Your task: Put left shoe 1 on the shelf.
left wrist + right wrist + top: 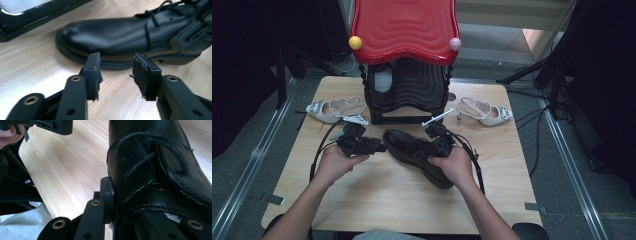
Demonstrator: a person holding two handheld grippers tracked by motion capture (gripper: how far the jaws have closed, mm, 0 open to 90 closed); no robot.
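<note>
Right gripper (438,141) is clamped on the laced upper of the black leather lace-up shoe (414,150), one jaw outside the eyelet flap, the other inside the opening. Left gripper (379,148) stands with jaws apart, holding nothing, just beside the shoe's toe. The shoe rests on the light wooden tabletop (377,195), in front of the red-roofed black stand (404,60).

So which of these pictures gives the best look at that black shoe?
The left gripper view: the black shoe lies side-on, showing toe, sole and laces. The high view shows the whole shoe small, partly covered by the right gripper. The right gripper view shows just its laced upper, close up.
</note>
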